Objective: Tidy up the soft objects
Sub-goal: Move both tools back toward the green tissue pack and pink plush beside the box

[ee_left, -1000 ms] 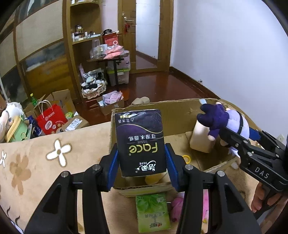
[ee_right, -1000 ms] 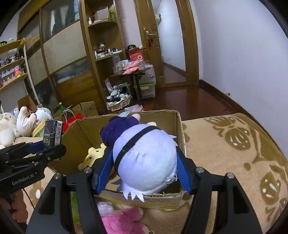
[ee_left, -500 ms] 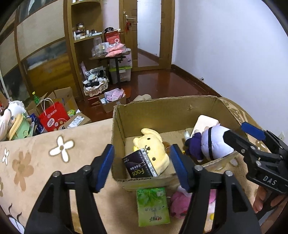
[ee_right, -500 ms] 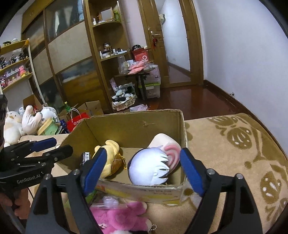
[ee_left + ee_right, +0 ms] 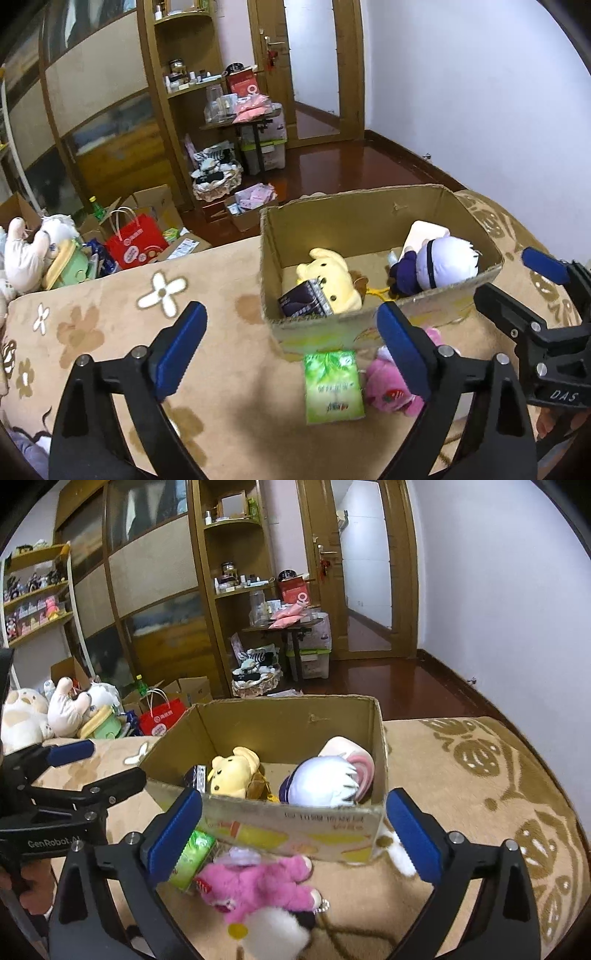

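An open cardboard box (image 5: 380, 221) (image 5: 280, 731) stands on a beige flowered blanket. Inside lie a dark tissue pack (image 5: 304, 299) (image 5: 195, 777), a yellow plush (image 5: 332, 277) (image 5: 234, 771) and a white-haired purple doll (image 5: 439, 264) (image 5: 325, 779). A green tissue pack (image 5: 332, 386) (image 5: 194, 854) and a pink plush (image 5: 391, 387) (image 5: 258, 884) lie on the blanket before the box. My left gripper (image 5: 291, 311) (image 5: 110, 761) hangs just short of the box, jaws opening, nothing between them. My right gripper (image 5: 294, 797) (image 5: 508, 273) is likewise opening wide and empty.
A white fluffy toy (image 5: 273, 930) lies below the pink plush. The blanket (image 5: 110, 314) spreads left and right of the box. Past its far edge sit plush toys (image 5: 29, 251), a red bag (image 5: 135, 242), floor boxes, shelves and a door.
Both grippers opened. The left let go of the dark tissue pack and the right let go of the doll; both now lie in the box. Both grippers drew back from it.
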